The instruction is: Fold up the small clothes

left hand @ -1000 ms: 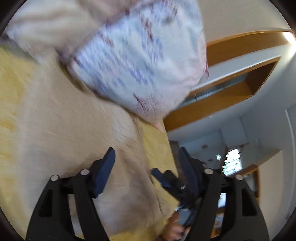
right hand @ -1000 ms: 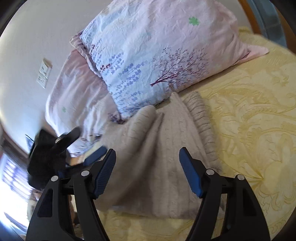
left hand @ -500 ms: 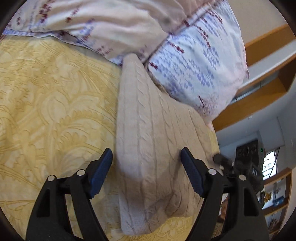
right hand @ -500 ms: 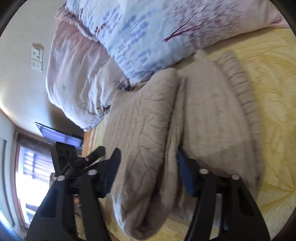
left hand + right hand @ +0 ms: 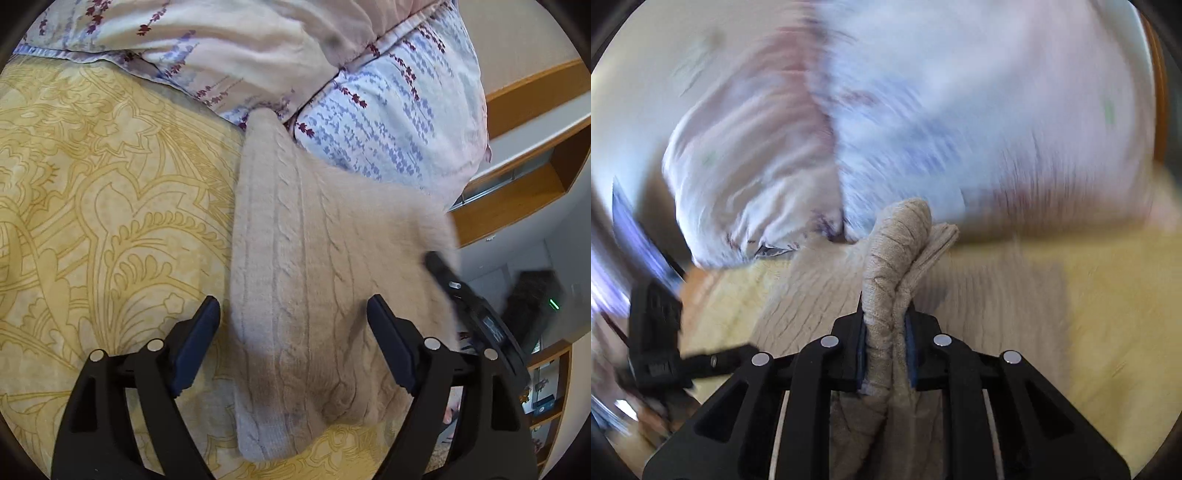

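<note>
A beige cable-knit sweater [image 5: 314, 266] lies folded on the yellow patterned bedspread [image 5: 103, 206], its far end against the pillows. My left gripper [image 5: 291, 332] is open and empty, its jaws straddling the sweater's near part just above it. My right gripper [image 5: 884, 339] is shut on a bunched fold of the sweater [image 5: 890, 266] and lifts it off the rest of the garment. The right gripper also shows in the left wrist view [image 5: 476, 317], at the sweater's right edge.
Floral pillows [image 5: 388, 122] lie at the head of the bed behind the sweater; they also show, blurred, in the right wrist view [image 5: 923, 110]. A wooden shelf unit [image 5: 524, 177] is on the wall to the right. The left gripper's body [image 5: 657, 332] is at left.
My right gripper has closed on the sweater's edge and is swinging with it; its view is now blurred. My left gripper has settled low over the sweater, still open.
</note>
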The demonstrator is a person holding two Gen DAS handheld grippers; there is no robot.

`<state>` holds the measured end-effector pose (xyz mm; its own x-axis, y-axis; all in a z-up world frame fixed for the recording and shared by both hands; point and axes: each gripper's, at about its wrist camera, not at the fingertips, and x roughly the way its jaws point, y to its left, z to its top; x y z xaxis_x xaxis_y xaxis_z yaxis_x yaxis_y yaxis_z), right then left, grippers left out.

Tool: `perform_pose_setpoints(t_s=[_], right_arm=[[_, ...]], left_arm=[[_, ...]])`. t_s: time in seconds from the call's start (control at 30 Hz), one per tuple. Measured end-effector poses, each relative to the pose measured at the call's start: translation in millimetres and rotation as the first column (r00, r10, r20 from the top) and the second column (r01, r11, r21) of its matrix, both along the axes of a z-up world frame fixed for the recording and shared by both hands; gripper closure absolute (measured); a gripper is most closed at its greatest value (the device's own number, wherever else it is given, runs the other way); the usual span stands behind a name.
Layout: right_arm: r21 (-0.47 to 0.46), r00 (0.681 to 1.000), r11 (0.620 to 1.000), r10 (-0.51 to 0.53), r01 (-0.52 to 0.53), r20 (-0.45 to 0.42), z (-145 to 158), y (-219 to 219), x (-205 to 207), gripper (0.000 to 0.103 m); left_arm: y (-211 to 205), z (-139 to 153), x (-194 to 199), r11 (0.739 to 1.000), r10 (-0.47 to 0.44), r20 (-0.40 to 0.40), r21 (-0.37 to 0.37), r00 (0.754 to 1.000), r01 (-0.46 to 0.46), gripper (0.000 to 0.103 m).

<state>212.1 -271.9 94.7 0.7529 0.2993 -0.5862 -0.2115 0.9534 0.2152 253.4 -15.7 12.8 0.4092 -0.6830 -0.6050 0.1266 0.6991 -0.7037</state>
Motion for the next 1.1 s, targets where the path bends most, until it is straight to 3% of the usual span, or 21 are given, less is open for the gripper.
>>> perform_pose_setpoints(t_s=[0.1, 0.2, 0.43, 0.57, 0.67, 0.73, 0.9, 1.0, 1.1], right_arm=[[-0.129, 0.995, 0.991, -0.019, 0.032, 0.098, 19, 3, -13, 0.087], [-0.191, 0.991, 0.978, -0.055, 0.079, 0.126, 22, -7, -13, 0.087], [-0.157, 0.988, 0.978, -0.126, 0.139, 0.094, 10, -52, -23, 0.087], [-0.124, 0.983, 0.975, -0.184, 0.186, 0.031, -15, -69, -13, 0.087], [-0.121, 0.968, 0.969, -0.226, 0.213, -0.106, -50, -83, 6, 0.085], [-0.074, 0.955, 0.965, -0.26, 0.252, -0.142, -59, -96, 5, 0.078], [0.116, 0.94, 0.935, -0.323, 0.334, -0.109, -36, -130, -34, 0.048], [0.252, 0.953, 0.921, -0.267, 0.296, -0.144, -34, -139, -61, 0.048], [0.301, 0.965, 0.921, -0.21, 0.249, -0.156, -35, -136, -88, 0.048]], left_arm=[[-1, 5, -5, 1.0, -0.009, 0.015, -0.001, 1.0, 0.009, 0.021], [-9, 9, -9, 0.999, -0.037, 0.034, 0.011, 0.999, 0.036, 0.021], [-28, 7, -14, 0.995, -0.097, 0.039, 0.022, 0.995, 0.096, 0.021], [-35, 8, -19, 0.991, -0.128, 0.049, 0.034, 0.991, 0.126, 0.022], [-41, 6, -22, 0.988, -0.144, 0.05, 0.055, 0.988, 0.142, 0.023], [-43, 4, -24, 0.988, -0.15, 0.036, 0.05, 0.988, 0.148, 0.023], [-39, 3, -30, 0.989, -0.146, 0.035, 0.038, 0.989, 0.144, 0.025], [-38, 5, -34, 0.989, -0.147, 0.032, 0.029, 0.989, 0.146, 0.026], [-36, 4, -40, 0.988, -0.151, 0.026, 0.029, 0.988, 0.15, 0.03]])
